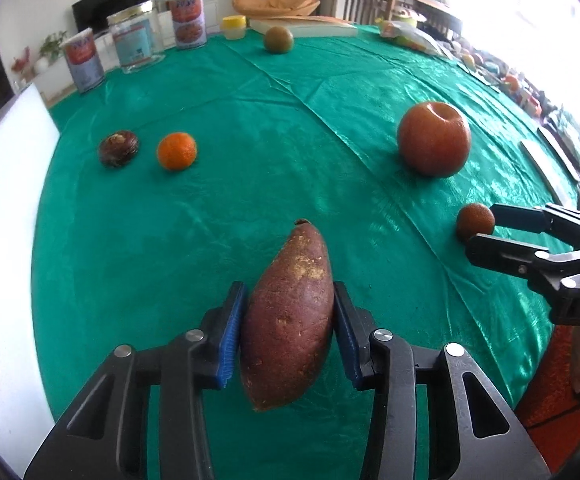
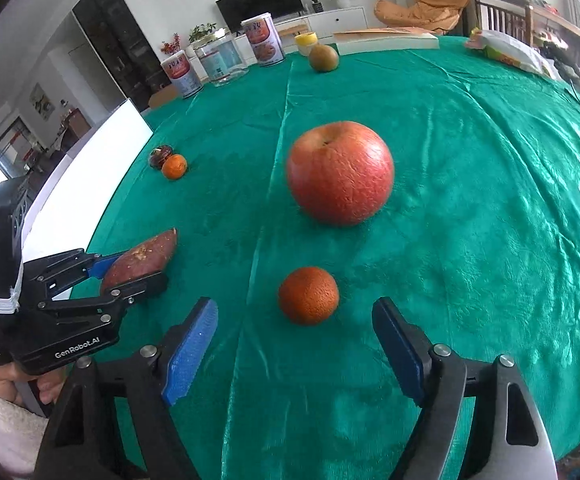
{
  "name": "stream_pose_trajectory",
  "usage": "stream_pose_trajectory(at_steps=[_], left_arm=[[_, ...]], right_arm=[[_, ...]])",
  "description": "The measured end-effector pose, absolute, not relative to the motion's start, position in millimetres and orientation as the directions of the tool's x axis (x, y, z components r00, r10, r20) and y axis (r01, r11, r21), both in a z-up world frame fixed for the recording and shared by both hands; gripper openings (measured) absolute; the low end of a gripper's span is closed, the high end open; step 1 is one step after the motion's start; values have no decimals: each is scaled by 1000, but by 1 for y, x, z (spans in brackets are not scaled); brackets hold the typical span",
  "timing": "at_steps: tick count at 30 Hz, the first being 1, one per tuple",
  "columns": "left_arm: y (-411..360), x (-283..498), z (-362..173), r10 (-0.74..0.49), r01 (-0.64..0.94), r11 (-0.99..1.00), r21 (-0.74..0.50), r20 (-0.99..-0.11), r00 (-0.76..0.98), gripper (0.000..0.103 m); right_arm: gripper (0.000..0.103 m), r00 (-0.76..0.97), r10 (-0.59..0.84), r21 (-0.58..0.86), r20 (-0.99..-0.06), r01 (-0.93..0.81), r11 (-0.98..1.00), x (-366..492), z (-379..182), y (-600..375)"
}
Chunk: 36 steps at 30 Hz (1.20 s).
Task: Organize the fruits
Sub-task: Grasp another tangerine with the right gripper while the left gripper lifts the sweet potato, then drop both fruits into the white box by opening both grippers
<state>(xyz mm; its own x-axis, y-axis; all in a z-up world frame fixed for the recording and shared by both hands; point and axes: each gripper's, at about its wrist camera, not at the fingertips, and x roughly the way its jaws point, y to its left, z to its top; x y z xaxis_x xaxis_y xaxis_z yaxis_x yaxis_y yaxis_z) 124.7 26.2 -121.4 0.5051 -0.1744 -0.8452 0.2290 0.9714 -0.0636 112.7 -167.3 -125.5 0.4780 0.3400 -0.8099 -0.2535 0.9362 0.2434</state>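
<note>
A sweet potato is grasped between the blue pads of the left gripper, its jaws clenched on the tuber's thick middle, the pointed end directed away from the camera over the green cloth of the worktop. From the right wrist view the same sweet potato is seen at the left, held in the left gripper near the worktop's left edge; whether it touches the cloth cannot be told. The right gripper is held with its jaws released and spread wide, and a small wrinkled orange lies on the cloth just ahead of the gap between its pads, not touched by them. In the left wrist view this small orange is seen at the tips of the right gripper. A large red apple is set farther out, beyond the small orange. Well to the left, a tangerine and a dark round fruit are placed just beside each other. At the far edge a brownish-green pear is found, near a yellow-lidded cup, a book, two labelled cans and a glass jar.
</note>
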Motion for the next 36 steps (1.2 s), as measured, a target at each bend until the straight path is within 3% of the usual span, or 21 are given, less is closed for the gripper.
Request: stream_pose_trajectory(at_steps=[1, 4, 5, 10, 14, 17, 21, 24, 30, 31, 33, 36], left_arm=[[31, 122, -119, -184, 210, 974, -86, -840, 510, 43], [42, 115, -109, -195, 169, 978, -122, -824, 532, 43], [45, 113, -104, -200, 158, 978, -135, -818, 539, 43], [72, 84, -54, -294, 122, 953, -276, -760, 579, 42], [119, 45, 8, -344, 88, 920, -381, -684, 644, 42], [171, 14, 38, -237, -27, 932, -362, -664, 709, 42], [240, 1, 28, 16, -260, 940, -222, -730, 683, 43], [285, 6, -12, 143, -413, 900, -141, -800, 583, 43], [315, 1, -63, 205, -523, 847, -95, -850, 486, 44], [315, 0, -64, 218, -529, 844, -88, -844, 489, 48], [312, 2, -60, 251, -534, 842, -70, -827, 504, 72], [305, 1, -39, 291, -527, 848, -62, -776, 559, 82]], right_arm=[[71, 481, 329, 228, -813, -257, 939, 115, -128, -165], [36, 499, 264, 151, -825, -256, 955, 118, -131, -162], [30, 494, 271, 163, -826, -251, 954, 117, -131, -164], [29, 468, 417, 339, -779, -245, 908, 101, -103, -171], [29, 275, 601, 505, -750, -347, 790, 97, -81, -117], [30, 166, 712, 575, -683, -479, 663, 88, -47, -49], [30, 66, 776, 569, -628, -641, 515, 80, -6, 53], [30, 24, 732, 503, -681, -711, 491, 78, -11, 122], [32, 21, 646, 431, -763, -728, 533, 85, -48, 182], [32, 29, 648, 430, -761, -725, 538, 88, -49, 186], [44, 72, 668, 424, -740, -721, 548, 90, -43, 183], [60, 183, 711, 402, -678, -718, 568, 88, -20, 152]])
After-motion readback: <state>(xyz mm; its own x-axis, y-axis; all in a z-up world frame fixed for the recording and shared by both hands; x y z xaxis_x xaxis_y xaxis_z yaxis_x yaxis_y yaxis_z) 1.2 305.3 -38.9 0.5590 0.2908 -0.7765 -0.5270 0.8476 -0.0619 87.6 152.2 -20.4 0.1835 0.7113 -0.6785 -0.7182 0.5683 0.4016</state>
